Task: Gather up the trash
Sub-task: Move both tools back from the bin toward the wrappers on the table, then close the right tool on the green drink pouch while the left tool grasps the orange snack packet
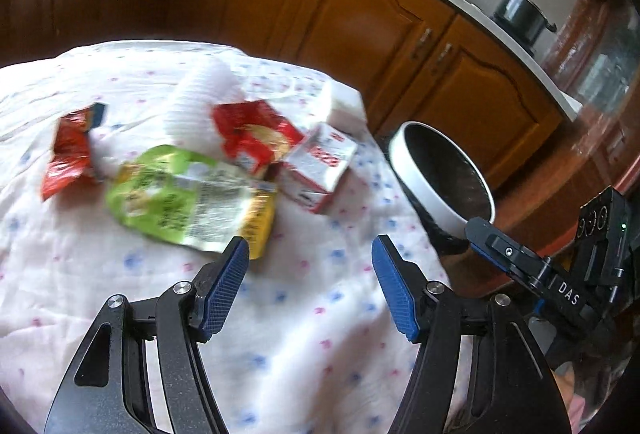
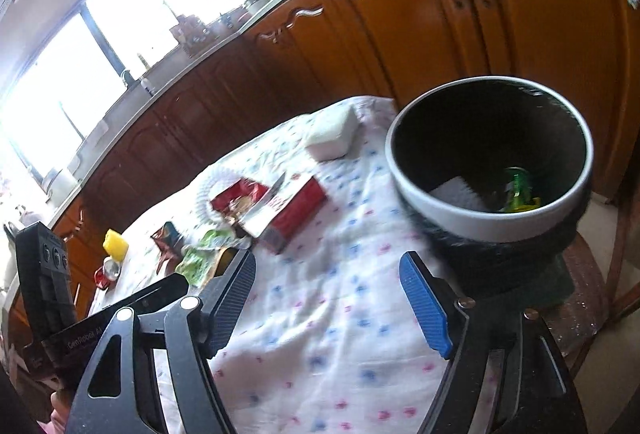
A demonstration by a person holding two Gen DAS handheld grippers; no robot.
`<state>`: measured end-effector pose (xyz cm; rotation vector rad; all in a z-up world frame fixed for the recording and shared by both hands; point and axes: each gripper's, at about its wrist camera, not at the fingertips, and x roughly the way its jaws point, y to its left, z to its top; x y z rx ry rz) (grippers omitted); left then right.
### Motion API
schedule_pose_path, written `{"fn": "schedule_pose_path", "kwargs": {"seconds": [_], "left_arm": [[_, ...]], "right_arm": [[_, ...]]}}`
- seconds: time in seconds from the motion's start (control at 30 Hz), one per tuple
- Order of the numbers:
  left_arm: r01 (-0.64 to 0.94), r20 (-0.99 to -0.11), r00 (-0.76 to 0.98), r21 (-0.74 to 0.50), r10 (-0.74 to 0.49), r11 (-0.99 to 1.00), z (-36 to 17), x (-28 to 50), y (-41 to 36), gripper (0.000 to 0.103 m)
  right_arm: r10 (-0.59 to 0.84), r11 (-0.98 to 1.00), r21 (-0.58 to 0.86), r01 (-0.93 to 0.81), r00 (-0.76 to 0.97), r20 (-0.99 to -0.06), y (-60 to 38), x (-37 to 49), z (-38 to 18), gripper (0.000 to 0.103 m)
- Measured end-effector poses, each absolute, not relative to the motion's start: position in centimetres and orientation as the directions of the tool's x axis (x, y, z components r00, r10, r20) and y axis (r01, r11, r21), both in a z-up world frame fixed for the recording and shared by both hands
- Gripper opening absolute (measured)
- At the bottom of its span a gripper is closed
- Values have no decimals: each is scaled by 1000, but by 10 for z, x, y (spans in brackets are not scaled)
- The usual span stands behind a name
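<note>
Both held over the spotted cloth [image 1: 304, 330] — left gripper [image 1: 310, 254] and right gripper [image 2: 328, 272] spread wide, gripping nothing. Wrappers — green pouch [image 1: 180, 194], red-white carton [image 1: 320, 166] — heaped beside the white-rimmed bin [image 2: 472, 222].

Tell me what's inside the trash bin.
Inside the bin: a white foam-like piece and green-yellow packaging. The near wall hides the rest of the bottom.
</note>
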<state>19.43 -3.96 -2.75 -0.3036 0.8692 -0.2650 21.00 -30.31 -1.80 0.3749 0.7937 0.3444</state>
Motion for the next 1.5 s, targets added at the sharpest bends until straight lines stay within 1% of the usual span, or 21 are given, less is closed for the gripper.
{"fn": "schedule_pose_path", "kwargs": {"seconds": [0.57, 0.73, 0.93, 1.1, 1.17, 1.3, 1.33, 1.37, 1.43, 1.5], "left_arm": [[-41, -719, 646, -367, -255, 929, -39, 180, 38, 65], [-87, -726, 653, -354, -216, 931, -40, 184, 57, 65], [-124, -732, 661, -323, -164, 938, -37, 195, 82, 65], [-139, -745, 656, -279, -123, 950, -38, 214, 97, 65], [-136, -750, 650, -267, -117, 954, -39, 223, 101, 65], [-130, -759, 644, -238, -101, 963, -43, 243, 105, 67], [-129, -764, 638, -231, -98, 964, -45, 248, 106, 67], [-129, -766, 635, -230, -98, 965, -47, 252, 106, 67], [-124, -773, 626, -226, -101, 966, -52, 261, 105, 67], [-131, -782, 617, -213, -89, 968, -57, 270, 104, 67]], "right_arm": [[502, 860, 441, -256, 574, -647, -239, 215, -28, 76], [539, 842, 431, -324, 541, -645, -216, 217, -28, 76], [560, 816, 353, -457, 475, -679, -181, 232, -29, 75], [557, 789, 268, -553, 458, -692, -156, 246, -27, 75], [556, 773, 240, -587, 445, -702, -147, 253, -28, 73], [534, 747, 179, -641, 417, -736, -127, 264, -35, 65], [523, 743, 164, -649, 410, -747, -123, 267, -38, 60], [511, 740, 149, -656, 405, -758, -119, 269, -41, 57], [492, 727, 119, -677, 391, -778, -110, 272, -48, 46], [478, 716, 103, -690, 378, -793, -105, 273, -54, 39]]}}
